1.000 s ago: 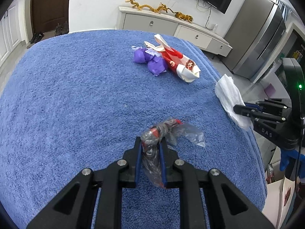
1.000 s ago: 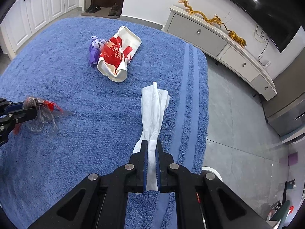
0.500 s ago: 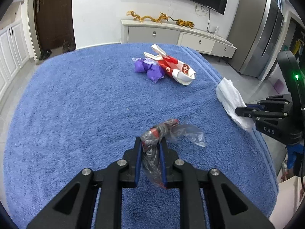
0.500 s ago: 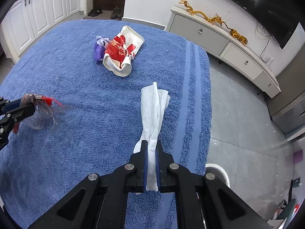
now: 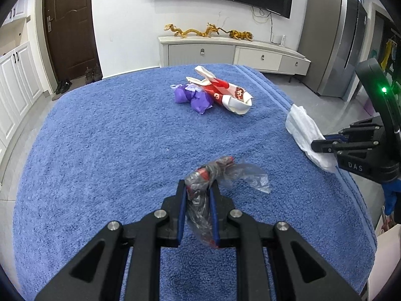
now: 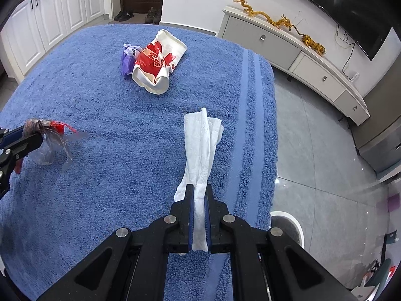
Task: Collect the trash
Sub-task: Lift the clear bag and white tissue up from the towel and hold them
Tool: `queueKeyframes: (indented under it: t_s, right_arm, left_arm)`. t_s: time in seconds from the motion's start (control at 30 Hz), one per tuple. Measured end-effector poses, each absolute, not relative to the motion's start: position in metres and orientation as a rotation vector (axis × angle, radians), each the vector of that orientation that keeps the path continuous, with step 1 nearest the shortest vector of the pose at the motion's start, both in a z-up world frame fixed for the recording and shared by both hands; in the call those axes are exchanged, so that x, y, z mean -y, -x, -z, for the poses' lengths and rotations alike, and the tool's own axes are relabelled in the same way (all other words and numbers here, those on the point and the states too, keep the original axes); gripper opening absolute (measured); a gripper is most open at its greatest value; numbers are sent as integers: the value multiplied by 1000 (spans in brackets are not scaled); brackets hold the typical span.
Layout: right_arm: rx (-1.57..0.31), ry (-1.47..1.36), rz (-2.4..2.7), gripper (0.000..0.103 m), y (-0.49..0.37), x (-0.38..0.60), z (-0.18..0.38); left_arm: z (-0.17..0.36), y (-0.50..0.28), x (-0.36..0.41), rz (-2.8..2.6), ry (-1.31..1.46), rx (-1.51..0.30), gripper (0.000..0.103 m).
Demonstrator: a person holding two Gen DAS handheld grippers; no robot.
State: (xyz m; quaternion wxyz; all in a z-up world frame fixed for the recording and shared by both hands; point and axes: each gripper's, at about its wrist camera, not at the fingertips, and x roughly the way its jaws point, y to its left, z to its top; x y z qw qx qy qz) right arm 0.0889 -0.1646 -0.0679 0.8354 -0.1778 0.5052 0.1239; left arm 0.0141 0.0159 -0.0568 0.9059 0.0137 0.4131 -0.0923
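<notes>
My left gripper is shut on a crumpled clear plastic wrapper with red bits, held just above the blue towel. The right wrist view shows this wrapper in the left gripper at the left edge. My right gripper is shut on a white tissue that hangs forward over the towel's right side; from the left wrist view the tissue and right gripper sit at the right. A red-and-white paper bag and purple wrappers lie on the towel's far part.
A white round bin stands on the grey floor just off the towel's right edge. A white sideboard with golden dragon figures runs along the far wall under a television. White cupboards line the left side.
The left gripper has tilted up and rolled with the wrapper in it, so more of the far wall shows. The right gripper and its tissue have stayed put.
</notes>
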Motion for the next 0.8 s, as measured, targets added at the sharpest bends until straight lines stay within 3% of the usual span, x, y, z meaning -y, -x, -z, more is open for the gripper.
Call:
queueKeyframes:
  t_s: [0.8]
  right_arm:
    - [-1051, 366, -276, 7, -94, 172, 62]
  left_arm:
    - [58, -30, 2, 221, -30, -877, 16]
